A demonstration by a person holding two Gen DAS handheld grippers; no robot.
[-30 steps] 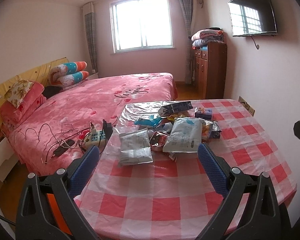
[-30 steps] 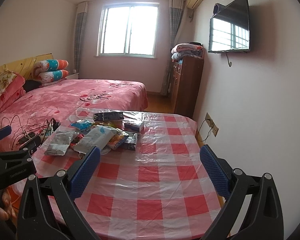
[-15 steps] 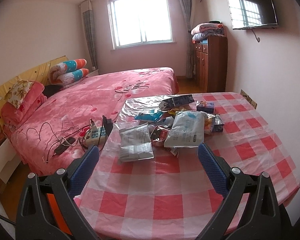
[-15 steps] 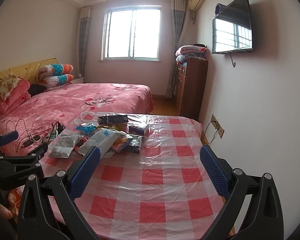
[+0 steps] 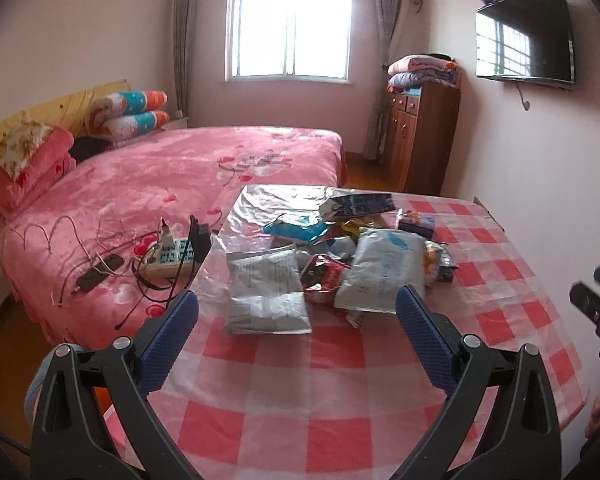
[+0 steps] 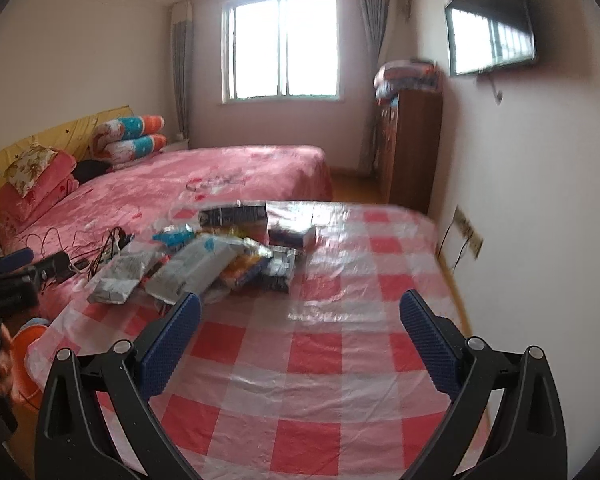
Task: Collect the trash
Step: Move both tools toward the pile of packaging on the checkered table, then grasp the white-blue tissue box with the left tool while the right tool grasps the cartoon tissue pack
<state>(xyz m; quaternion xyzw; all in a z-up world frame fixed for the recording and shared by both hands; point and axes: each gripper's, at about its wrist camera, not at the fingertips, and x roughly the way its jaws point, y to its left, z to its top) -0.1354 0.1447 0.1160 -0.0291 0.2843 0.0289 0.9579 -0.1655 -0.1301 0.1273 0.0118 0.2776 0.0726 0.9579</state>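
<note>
A home bedroom; pink bed (image 5: 188, 176); wall television (image 5: 524, 36); wardrobe (image 5: 420, 136).

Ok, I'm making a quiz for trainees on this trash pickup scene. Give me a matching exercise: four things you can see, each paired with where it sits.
Things:
1. trash pile
2. power strip
3. folded blankets
4. television

Places:
A. on the wooden cabinet
B. on the checked table
C. mounted on the wall
D. on the pink bed

Pairs: 1-B, 2-D, 3-A, 4-C

The left gripper and right gripper are both open and hold nothing.
</note>
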